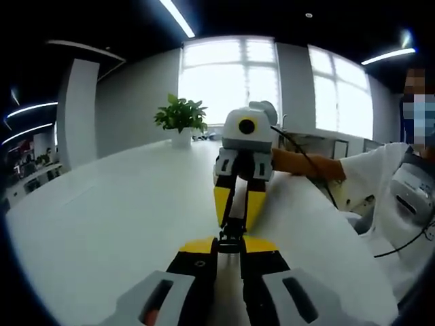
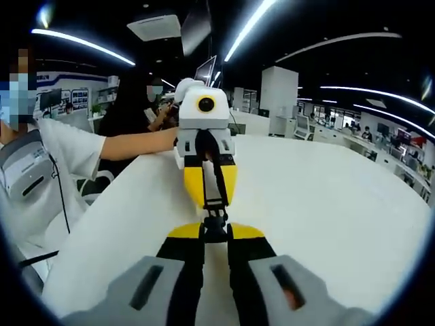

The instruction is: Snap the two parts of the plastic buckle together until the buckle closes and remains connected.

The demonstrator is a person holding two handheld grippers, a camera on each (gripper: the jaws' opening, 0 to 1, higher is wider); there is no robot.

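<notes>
Left gripper (image 1: 230,252) and right gripper (image 1: 237,204) meet nose to nose above the white table (image 1: 115,210), each with jaws closed on one end of the black buckle (image 1: 231,234). Recommended: keep both halves coaxial, press straight inward, then confirm latch

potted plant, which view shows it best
The left gripper view: the potted plant stands on the white table before the bright window, left of the right gripper. The right gripper view faces the office instead.
</notes>
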